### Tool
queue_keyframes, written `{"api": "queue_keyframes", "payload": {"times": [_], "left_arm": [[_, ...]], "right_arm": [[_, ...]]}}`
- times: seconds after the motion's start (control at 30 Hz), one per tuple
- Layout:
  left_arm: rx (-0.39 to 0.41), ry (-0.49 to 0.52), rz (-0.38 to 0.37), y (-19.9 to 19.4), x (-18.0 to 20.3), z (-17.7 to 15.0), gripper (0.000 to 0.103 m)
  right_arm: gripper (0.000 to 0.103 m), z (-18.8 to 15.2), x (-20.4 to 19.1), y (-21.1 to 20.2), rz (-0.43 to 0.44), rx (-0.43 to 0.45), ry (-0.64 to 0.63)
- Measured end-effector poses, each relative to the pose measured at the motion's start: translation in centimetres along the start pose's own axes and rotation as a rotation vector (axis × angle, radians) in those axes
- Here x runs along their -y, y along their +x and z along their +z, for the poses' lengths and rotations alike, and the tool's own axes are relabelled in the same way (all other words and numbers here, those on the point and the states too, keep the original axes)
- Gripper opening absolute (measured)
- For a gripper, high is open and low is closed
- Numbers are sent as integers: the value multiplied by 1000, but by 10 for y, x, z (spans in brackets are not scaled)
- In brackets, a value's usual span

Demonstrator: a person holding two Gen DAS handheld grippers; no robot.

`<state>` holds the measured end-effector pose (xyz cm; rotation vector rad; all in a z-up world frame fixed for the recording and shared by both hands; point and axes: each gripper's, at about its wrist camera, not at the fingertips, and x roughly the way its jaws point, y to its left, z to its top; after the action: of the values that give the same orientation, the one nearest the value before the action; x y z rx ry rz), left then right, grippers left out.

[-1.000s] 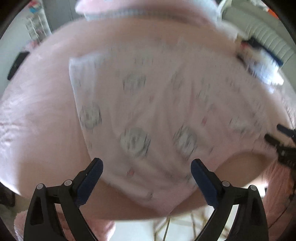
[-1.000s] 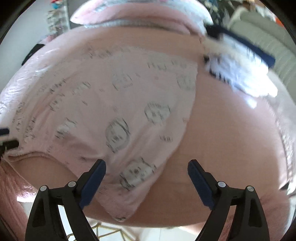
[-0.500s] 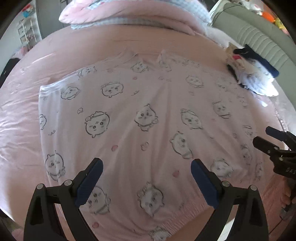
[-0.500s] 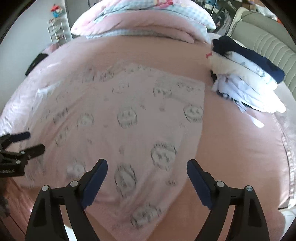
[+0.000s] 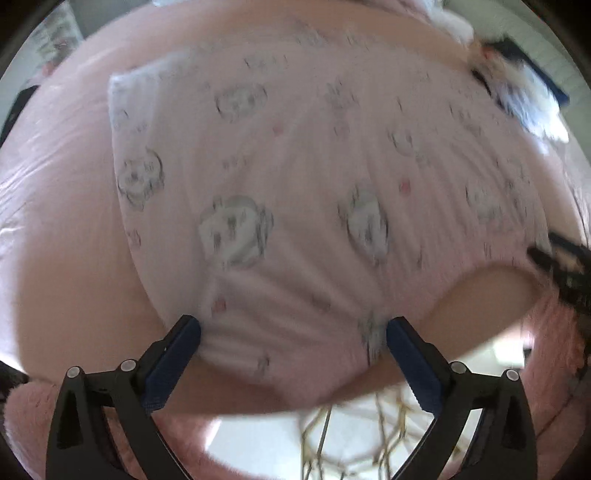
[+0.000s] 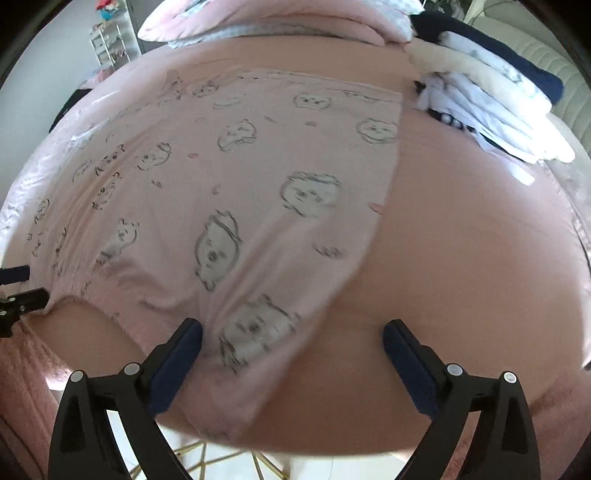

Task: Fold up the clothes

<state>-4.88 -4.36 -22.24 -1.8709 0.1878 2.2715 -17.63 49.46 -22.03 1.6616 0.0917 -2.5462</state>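
We hover both grippers over pink printed garment (image 6: 229, 192) spread flat on bed (image 6: 480, 258). Left gripper (image 5: 293, 341) wide, empty, hem corner between. Right gripper (image 6: 291, 339) opening, corner at 9 o'clock pad. Next, we judge: pinch corners, fold toward 12 o'clock.

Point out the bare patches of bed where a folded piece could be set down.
Free: the pink sheet right of the printed garment, below the clothes stack; also the strip between garment and pillows. Another bare patch lies left of the garment. Crowded: the near edge, where both open grippers, left and right, straddle the hem.
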Motion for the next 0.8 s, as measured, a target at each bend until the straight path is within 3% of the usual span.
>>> {"api": "queue_keyframes", "payload": {"times": [0.03, 0.13, 0.2, 0.27, 0.33, 0.5, 0.63, 0.73, 0.77, 0.8], "left_arm": [[-5, 16, 7, -3, 1, -2, 102], [129, -57, 5, -30, -11, -2, 102], [155, -119, 56, -33, -24, 2, 102], [86, -137, 116, -21, -32, 7, 102], [23, -107, 118, -10, -30, 5, 102], [-4, -85, 90, -9, -28, -7, 103], [-16, -109, 43, -12, -31, -8, 103], [113, -101, 62, -39, -25, -1, 102], [162, -90, 62, -46, -21, 2, 102], [207, -76, 55, -50, -16, 6, 101]], "right_arm": [[98, -3, 2, -3, -12, 1, 7], [97, -3, 7, -17, 0, 27, 61], [97, 3, 6, -27, 9, 66, 76], [97, 14, -1, -31, -8, 96, 55], [97, 21, -8, -20, -43, 65, 18], [98, 2, -8, 3, -51, -6, 7], [98, -8, 2, -1, -42, -33, 29], [97, -9, 6, -11, -10, -28, 57], [92, -9, 8, -16, 22, -18, 71], [78, -9, 9, -20, 53, -10, 85]]}}
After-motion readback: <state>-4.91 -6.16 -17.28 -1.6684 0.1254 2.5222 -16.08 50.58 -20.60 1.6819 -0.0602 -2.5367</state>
